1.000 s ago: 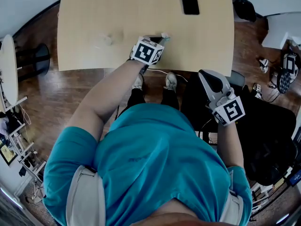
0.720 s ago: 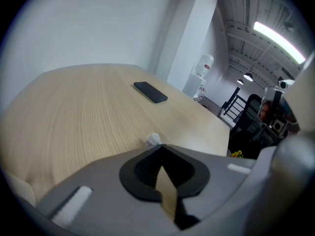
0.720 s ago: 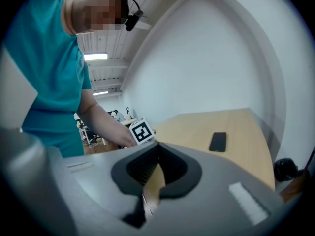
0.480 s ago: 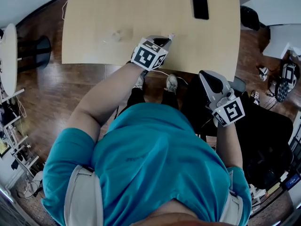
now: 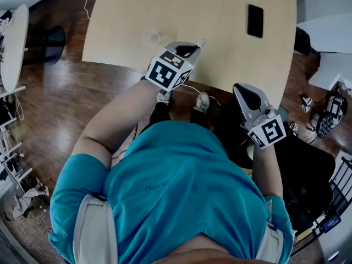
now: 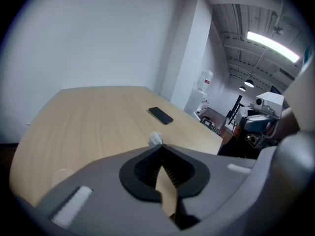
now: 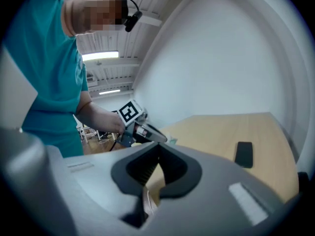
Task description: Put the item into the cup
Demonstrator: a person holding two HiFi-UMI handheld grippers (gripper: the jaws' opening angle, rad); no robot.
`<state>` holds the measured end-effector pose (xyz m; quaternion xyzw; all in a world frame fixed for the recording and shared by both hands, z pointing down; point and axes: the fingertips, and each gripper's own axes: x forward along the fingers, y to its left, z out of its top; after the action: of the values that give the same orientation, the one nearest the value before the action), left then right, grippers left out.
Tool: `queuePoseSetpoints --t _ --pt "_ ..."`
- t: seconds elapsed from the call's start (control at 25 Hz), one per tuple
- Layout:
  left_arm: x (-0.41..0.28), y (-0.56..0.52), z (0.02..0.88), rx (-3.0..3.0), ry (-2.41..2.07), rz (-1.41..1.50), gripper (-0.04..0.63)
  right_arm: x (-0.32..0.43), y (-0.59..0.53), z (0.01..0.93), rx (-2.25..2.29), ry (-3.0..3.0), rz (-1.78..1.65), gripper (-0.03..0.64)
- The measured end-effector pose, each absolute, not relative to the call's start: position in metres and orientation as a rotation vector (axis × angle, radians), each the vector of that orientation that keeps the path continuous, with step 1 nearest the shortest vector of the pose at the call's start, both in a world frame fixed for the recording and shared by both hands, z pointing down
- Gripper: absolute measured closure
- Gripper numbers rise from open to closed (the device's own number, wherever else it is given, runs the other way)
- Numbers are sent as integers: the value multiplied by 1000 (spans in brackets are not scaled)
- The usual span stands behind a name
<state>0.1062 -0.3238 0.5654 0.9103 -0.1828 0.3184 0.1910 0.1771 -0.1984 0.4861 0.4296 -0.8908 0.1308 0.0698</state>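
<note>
A small crumpled white item (image 6: 155, 138) sticks out past the tips of my left gripper (image 6: 158, 146), whose jaws are shut on it. In the head view the left gripper (image 5: 194, 46) hangs above the near part of the pale wooden table (image 5: 220, 15), with the item (image 5: 201, 42) at its tip. A clear plastic cup (image 5: 153, 38) stands on the table just left of it, and shows faintly as the cup (image 6: 61, 175) at the left gripper view's lower left. My right gripper (image 5: 238, 87) is shut and empty, off the table's near edge. The right gripper (image 7: 157, 145) looks toward the left gripper (image 7: 160, 137).
A black phone (image 5: 254, 20) lies flat at the table's far right; the phone (image 6: 161, 115) and phone (image 7: 243, 153) show in both gripper views. Below the near edge are wooden floor (image 5: 66, 109) and a black chair (image 5: 308, 175). A round white table (image 5: 12, 43) stands far left.
My left gripper has risen off the table with the white item at its tip. The right gripper has shifted slightly. The head view has drifted, so the table sits further right in it.
</note>
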Motion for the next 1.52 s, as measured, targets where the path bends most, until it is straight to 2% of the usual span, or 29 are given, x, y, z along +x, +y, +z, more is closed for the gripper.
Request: queuePoseSetpoints --t 0.68,1.52 --pt "-29 -374 555 2465 -754 853 591 98 -250 488 1165 -2742 375 614" --pt "-63 -398 601 2365 -799 959 589 66 -259 497 1111 -2748 411 614"
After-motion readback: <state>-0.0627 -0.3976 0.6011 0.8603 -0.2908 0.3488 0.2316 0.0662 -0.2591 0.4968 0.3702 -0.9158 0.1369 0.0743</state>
